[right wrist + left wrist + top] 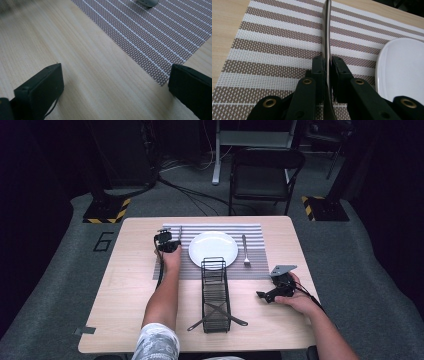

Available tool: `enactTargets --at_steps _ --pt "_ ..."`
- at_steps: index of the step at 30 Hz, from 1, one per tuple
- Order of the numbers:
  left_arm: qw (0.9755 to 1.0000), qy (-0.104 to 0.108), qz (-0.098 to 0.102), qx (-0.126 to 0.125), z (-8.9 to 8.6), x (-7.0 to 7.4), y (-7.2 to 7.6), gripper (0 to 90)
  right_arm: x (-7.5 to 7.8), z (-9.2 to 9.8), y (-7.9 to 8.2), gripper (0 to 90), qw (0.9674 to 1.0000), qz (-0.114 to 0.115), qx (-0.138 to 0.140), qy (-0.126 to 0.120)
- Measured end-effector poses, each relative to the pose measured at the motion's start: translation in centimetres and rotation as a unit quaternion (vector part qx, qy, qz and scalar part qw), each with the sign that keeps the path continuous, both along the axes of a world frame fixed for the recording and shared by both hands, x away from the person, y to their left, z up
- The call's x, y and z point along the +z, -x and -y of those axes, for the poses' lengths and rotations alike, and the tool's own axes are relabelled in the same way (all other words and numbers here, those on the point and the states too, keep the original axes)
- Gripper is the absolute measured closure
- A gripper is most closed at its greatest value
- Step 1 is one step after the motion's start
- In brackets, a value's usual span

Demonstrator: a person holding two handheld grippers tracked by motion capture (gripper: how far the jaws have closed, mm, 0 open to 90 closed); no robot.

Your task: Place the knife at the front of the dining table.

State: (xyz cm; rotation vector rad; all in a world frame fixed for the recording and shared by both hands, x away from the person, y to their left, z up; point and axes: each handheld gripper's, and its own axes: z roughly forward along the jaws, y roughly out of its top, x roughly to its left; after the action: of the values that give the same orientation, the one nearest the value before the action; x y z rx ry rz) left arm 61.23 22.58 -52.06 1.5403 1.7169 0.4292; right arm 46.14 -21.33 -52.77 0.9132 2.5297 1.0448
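Placemat (210, 251) lies on table (125, 290), toward far edge. Plate (213, 249) at mat's middle. Fork (245, 251) on mat, just right of plate. Knife (326, 37) left of plate, over mat, clamped between jaws of left gripper (167, 241). Wire rack (215, 295) stands before plate (far end touching or overlapping mat's near edge); crossed utensils (217, 316) in its near end. Right gripper (274, 292) over bare table, right of rack, before mat's right corner. Chair (265, 172) behind table.
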Motion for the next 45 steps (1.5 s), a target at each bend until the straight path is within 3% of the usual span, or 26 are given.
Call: enactTargets --at_steps 7,10,16,20,22,33,45 --pt "1.0 0.003 0.001 -0.009 0.0 0.2 0.2 77.7 0.0 0.0 0.0 0.0 1.0 0.0 0.0 0.0" --pt "0.9999 0.003 0.011 -0.01 -0.1 0.6 0.5 70.2 0.0 0.0 0.0 0.0 1.0 0.0 0.0 0.0" --pt "0.9996 0.004 0.025 -0.01 -1.0 2.3 1.2 61.5 0.0 0.0 0.0 0.0 1.0 0.0 0.0 0.0" --pt "0.9992 0.025 0.026 -0.019 -1.7 3.7 1.8 54.6 0.0 0.0 0.0 0.0 1.0 0.0 0.0 0.0" --pt "0.9989 0.024 0.031 -0.025 -1.9 4.2 2.2 52.9 0.0 0.0 0.0 0.0 1.0 0.0 0.0 0.0" --pt "0.9967 0.026 0.057 -0.05 -2.2 7.1 3.8 51.5 0.0 0.0 0.0 0.0 1.0 0.0 0.0 0.0" --pt "0.9935 0.013 0.077 -0.083 -2.2 10.1 5.9 48.3 0.0 0.0 0.0 0.0 1.0 0.0 0.0 0.0"
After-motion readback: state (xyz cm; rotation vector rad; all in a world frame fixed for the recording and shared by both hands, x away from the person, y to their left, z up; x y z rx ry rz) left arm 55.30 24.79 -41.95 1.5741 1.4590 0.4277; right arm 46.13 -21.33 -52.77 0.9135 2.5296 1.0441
